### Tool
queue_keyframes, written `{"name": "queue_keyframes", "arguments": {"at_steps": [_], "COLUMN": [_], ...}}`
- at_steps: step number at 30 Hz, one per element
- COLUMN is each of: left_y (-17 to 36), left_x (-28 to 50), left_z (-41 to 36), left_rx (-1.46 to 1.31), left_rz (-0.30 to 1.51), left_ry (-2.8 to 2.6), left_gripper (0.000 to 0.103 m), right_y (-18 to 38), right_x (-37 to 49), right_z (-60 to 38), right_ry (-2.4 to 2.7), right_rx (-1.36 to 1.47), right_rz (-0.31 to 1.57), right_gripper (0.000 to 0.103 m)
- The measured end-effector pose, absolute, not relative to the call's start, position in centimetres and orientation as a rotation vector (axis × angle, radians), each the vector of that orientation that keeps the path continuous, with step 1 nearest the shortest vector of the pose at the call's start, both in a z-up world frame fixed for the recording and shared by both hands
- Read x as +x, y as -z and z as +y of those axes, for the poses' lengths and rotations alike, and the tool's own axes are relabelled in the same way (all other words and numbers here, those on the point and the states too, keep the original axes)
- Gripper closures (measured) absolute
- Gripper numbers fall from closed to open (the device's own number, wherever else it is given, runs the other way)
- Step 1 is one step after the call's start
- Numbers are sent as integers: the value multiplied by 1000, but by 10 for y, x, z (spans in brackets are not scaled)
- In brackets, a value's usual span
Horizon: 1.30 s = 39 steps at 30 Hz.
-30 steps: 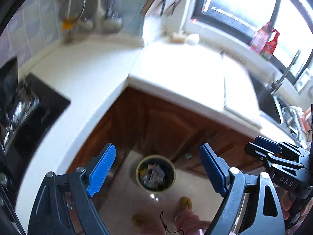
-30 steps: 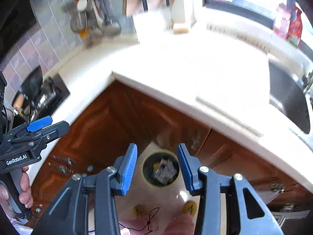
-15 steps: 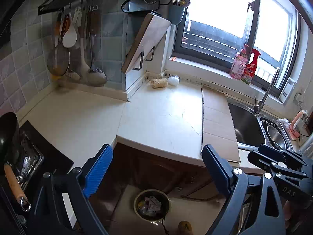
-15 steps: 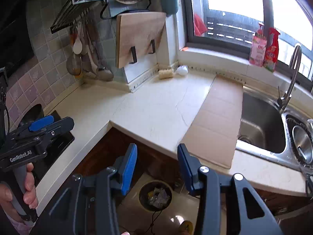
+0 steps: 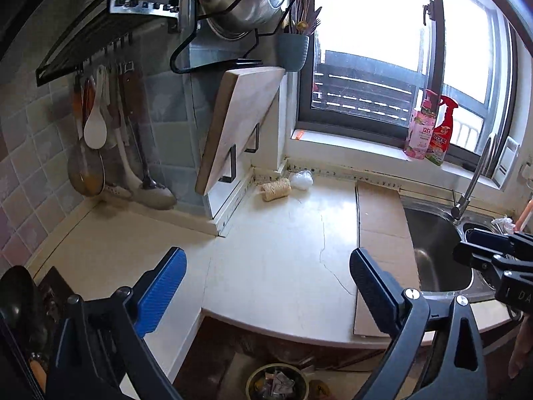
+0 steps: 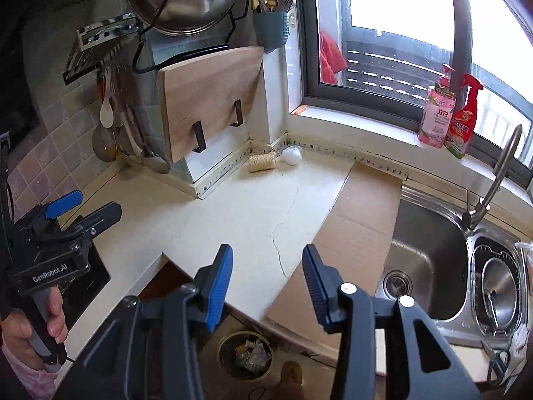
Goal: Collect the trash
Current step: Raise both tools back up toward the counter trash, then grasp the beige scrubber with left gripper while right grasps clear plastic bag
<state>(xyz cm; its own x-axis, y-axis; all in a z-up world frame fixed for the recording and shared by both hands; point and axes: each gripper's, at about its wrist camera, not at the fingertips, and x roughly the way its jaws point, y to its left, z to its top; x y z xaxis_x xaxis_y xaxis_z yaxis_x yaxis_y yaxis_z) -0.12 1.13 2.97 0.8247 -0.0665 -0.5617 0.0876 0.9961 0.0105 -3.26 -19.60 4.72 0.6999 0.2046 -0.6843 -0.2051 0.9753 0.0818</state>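
Trash fills one bin; left fingers opening empty, right fingers narrow, empty.

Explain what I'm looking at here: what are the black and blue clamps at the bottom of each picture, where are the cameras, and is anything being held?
No robot arm: a person holds a hand-held gripper in each hand, each with a fisheye camera looking along its fingers. The left gripper has its jaws opening wide with nothing between them; the right gripper is narrower, also empty. In the right view the person's hand grips the other tool's handle. On the countertop lie a cardboard sheet, a scrubber and a white wad. The sink is beside it; a trash bin stands on the floor.
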Motion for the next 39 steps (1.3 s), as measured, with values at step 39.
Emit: {"name": "queue_keyframes", "arguments": {"at_steps": [39], "left_y": [186], "left_x": [474], "left_z": [-56], "left_rx": [-62], "left_rz": [1056], "left_ry": [-170], "left_gripper": [11], "right_y": [135], "right_x": [454], "right_z": [-250], "right_ry": [-367], "right_rx": [339], "right_rz": [995], "right_gripper": [45]}}
